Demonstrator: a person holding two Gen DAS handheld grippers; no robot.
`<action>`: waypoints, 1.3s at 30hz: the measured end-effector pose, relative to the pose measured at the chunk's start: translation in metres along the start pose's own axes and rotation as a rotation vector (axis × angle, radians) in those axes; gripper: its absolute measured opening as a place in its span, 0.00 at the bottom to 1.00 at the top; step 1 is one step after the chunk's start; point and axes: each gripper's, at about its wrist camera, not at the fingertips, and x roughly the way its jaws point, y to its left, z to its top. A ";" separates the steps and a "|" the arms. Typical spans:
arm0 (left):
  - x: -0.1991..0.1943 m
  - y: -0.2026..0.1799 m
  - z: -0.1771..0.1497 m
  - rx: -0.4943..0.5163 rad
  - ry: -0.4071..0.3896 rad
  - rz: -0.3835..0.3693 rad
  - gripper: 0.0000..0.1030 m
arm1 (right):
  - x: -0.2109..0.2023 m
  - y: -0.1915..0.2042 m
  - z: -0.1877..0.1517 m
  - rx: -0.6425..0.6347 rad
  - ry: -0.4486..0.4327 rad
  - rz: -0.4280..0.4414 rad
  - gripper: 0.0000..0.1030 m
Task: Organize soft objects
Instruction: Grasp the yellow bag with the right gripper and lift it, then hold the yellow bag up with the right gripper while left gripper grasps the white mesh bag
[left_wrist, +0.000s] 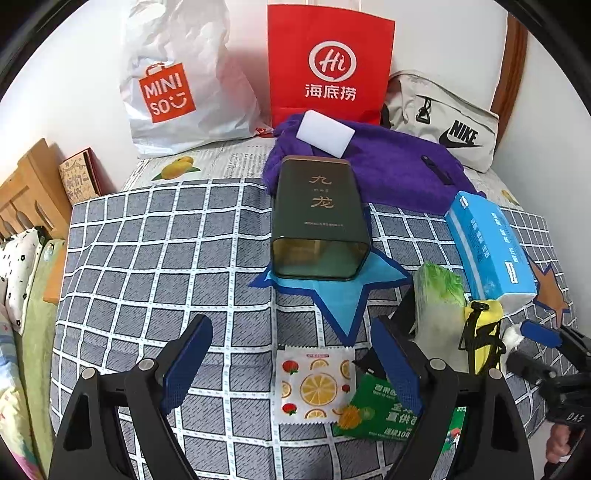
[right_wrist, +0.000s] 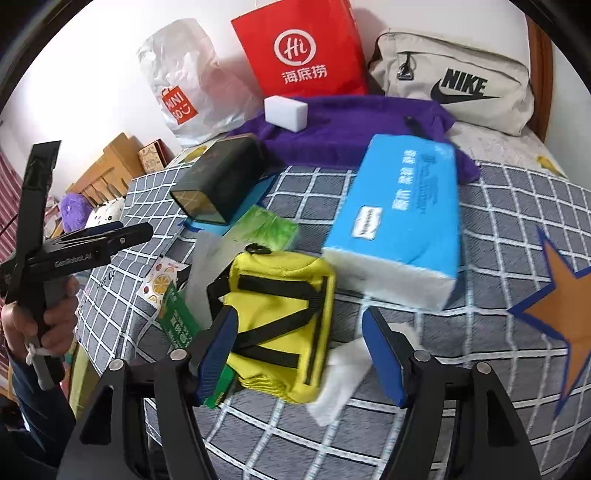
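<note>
On the bed's checked cover (left_wrist: 147, 258): a dark green tea tin (left_wrist: 317, 221) lying on its side over a blue star patch (left_wrist: 332, 295), open mouth toward the camera, nothing visible inside. Left hand-held gripper (left_wrist: 291, 369) wide apart above a fruit-print sachet (left_wrist: 314, 384), gripping nothing. Right hand-held gripper (right_wrist: 299, 354) spread around a yellow pouch (right_wrist: 280, 314) without pressing it, blue tissue pack (right_wrist: 402, 206) just beyond; contents of the red paper bag (right_wrist: 306, 48) and Nike pouch (right_wrist: 454, 81) at the wall hidden.
</note>
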 end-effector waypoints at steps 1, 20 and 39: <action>-0.002 0.001 -0.001 -0.002 -0.003 -0.003 0.84 | 0.002 0.002 0.000 0.000 0.000 -0.002 0.76; 0.000 0.013 -0.023 -0.017 0.010 -0.021 0.84 | 0.044 0.023 -0.006 -0.002 0.059 -0.051 0.80; -0.008 -0.003 -0.039 0.003 0.034 -0.104 0.84 | -0.021 0.013 0.003 -0.002 -0.096 -0.040 0.69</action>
